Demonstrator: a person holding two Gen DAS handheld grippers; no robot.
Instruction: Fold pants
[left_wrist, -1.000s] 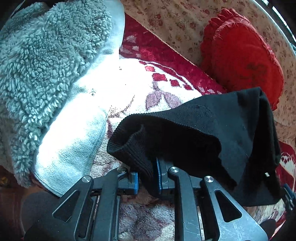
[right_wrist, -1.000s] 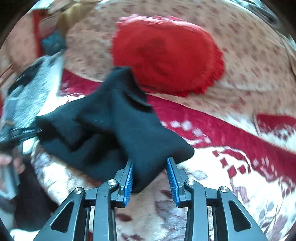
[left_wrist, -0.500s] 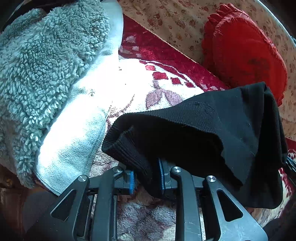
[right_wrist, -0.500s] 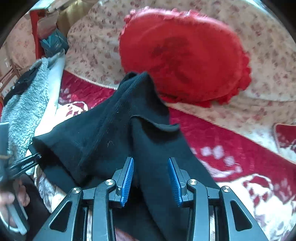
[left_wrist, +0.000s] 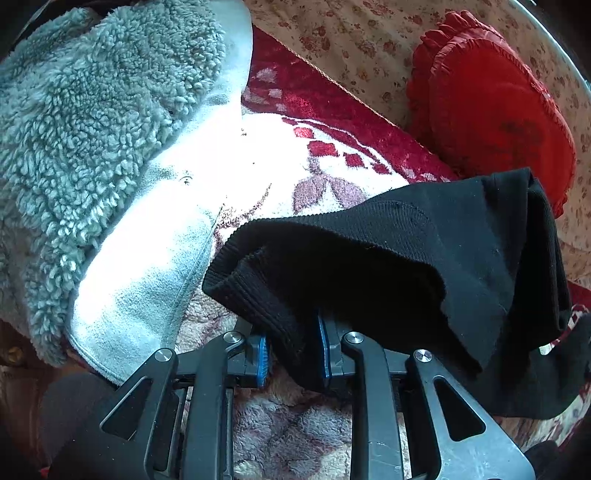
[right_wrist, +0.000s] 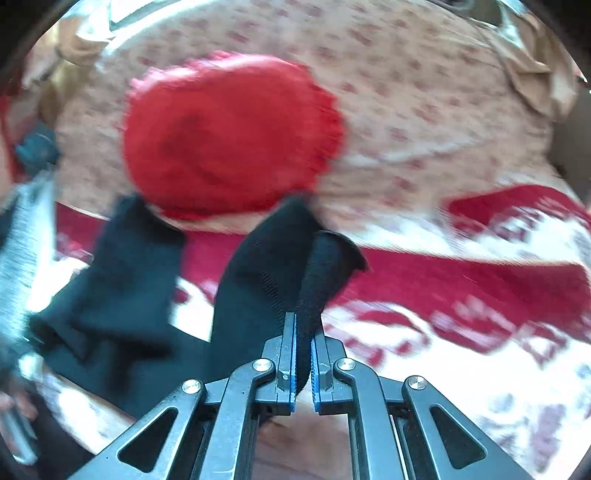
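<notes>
The black knit pants (left_wrist: 424, 251) hang between my two grippers above a red and white floral blanket (left_wrist: 332, 162). My left gripper (left_wrist: 293, 349) is shut on a ribbed edge of the pants at the near left. My right gripper (right_wrist: 303, 354) is shut on another black fold of the pants (right_wrist: 266, 280), which rises past the fingertips. A second part of the pants (right_wrist: 122, 273) sags to the left in the blurred right wrist view.
A grey fleece garment (left_wrist: 92, 129) with a pale lining lies at the left. A red frilled cushion (left_wrist: 495, 110) leans on the floral sofa back (left_wrist: 351, 40); it also shows in the right wrist view (right_wrist: 229, 140). The blanket (right_wrist: 461, 280) spreads to the right.
My right gripper has closed on a fold of the pants; it was open around the cloth before. It has swung fast, so its view is blurred. My left gripper keeps its grip, nearly still.
</notes>
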